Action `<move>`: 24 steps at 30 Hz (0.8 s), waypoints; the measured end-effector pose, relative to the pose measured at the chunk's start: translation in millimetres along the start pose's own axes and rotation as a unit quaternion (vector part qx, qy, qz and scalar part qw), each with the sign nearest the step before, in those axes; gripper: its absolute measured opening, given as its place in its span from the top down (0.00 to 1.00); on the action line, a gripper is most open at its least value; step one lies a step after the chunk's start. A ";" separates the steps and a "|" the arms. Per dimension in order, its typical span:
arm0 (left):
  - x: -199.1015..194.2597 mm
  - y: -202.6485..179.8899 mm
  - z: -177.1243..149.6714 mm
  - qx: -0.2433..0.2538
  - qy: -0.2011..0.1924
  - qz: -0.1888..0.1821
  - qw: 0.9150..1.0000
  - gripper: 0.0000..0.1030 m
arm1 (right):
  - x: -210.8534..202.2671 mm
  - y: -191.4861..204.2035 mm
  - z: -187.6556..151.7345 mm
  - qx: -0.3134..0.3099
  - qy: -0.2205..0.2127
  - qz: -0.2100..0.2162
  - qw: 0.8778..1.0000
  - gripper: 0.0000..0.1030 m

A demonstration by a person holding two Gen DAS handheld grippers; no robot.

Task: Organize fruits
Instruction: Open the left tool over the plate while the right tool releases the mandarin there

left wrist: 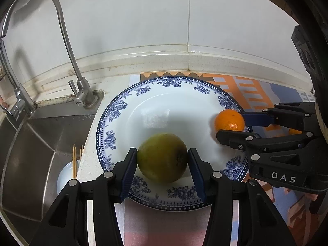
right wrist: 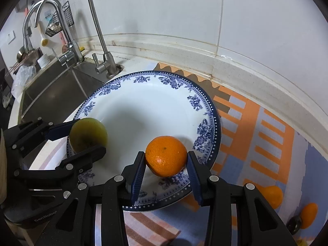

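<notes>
In the lower centre of the left wrist view, a green-yellow fruit [left wrist: 162, 157] sits on the near part of a blue-patterned plate [left wrist: 114, 110], and the left gripper [left wrist: 162, 164] has it clamped between its 2 blue pads, jaws partly closed to the fruit's width. At the right of that frame an orange [left wrist: 229, 120] rests on the plate's right rim area, pinched in the right gripper [left wrist: 230, 123], whose jaws stand narrower, matched to the smaller fruit. The plate lies on a printed mat [left wrist: 254, 94] of orange and pale blue, with a steel sink [left wrist: 41, 143] and a tap [left wrist: 82, 90] at the left, and a small bowl with chopsticks [left wrist: 67, 174] down in the sink. In the lower right of the right wrist view, 2 more oranges [right wrist: 272, 196] wait on the mat. Judging from here, both fruits look ready for release; the risk is rolling. The orange sits on the sloped rim, so opening quickly could send it off the plate's edge or into the green fruit. The plate also overhangs toward the sink, so a nudge from the left gripper could tip it.
</notes>
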State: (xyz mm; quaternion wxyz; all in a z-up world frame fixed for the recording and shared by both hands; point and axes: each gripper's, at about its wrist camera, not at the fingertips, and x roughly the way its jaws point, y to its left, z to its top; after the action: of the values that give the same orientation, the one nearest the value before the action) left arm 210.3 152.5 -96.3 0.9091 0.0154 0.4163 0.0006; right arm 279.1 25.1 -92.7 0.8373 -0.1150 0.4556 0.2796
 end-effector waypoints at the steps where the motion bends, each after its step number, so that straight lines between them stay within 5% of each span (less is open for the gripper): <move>1: -1.0 0.4 0.2 -0.001 -0.002 0.004 1.000 0.48 | -0.6 0.0 -0.4 0.002 -0.002 0.001 1.000 0.59; 11: -57.1 -5.5 0.9 -0.002 -0.064 0.020 0.998 0.35 | -50.5 -2.0 -16.6 0.027 -0.068 -0.017 0.997 0.51; 24: -135.0 -44.6 -13.4 0.007 -0.131 -0.027 0.991 0.28 | -157.6 -4.1 -63.3 0.077 -0.159 -0.071 0.982 0.38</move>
State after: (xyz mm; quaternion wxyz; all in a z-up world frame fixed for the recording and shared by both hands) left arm 111.4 106.4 -4.1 0.9555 0.0100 0.2934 -0.0289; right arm 169.7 -63.9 2.1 0.9232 -0.0358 0.3274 0.1983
